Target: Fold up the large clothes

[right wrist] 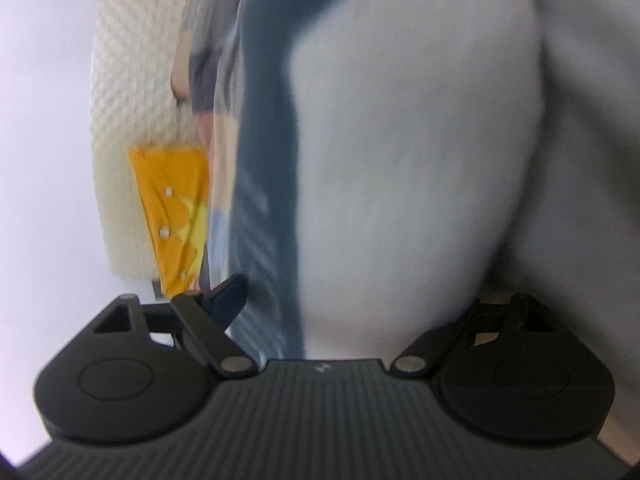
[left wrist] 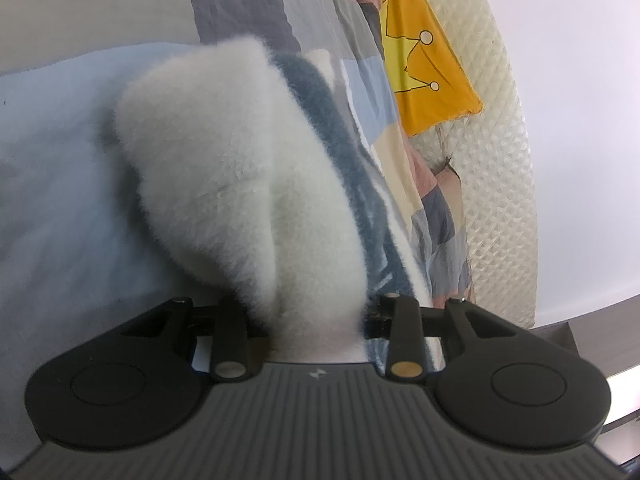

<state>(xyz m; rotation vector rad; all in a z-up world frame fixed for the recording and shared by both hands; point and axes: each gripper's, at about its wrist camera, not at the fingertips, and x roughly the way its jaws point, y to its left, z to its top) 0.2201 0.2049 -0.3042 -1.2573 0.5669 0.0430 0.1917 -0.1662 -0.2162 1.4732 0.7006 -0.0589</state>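
A fluffy white garment with blue-grey stripes (left wrist: 248, 184) bulges up right in front of the left wrist camera. My left gripper (left wrist: 316, 320) is shut on a bunch of this white fleece, and its fingertips are buried in the cloth. In the right wrist view the same garment (right wrist: 400, 160) fills most of the frame, blurred, with a blue-grey band (right wrist: 268, 160) at its left. My right gripper (right wrist: 320, 320) is shut on the garment; one dark blue fingertip (right wrist: 228, 292) shows at the left, the other is hidden by cloth.
A patchwork bedspread (left wrist: 360, 80) in grey, blue, cream and pink lies under the garment. A yellow pillow with a crown print (left wrist: 424, 60) leans on a cream quilted headboard (left wrist: 492, 160); both also show in the right wrist view (right wrist: 172, 208). A white wall is behind.
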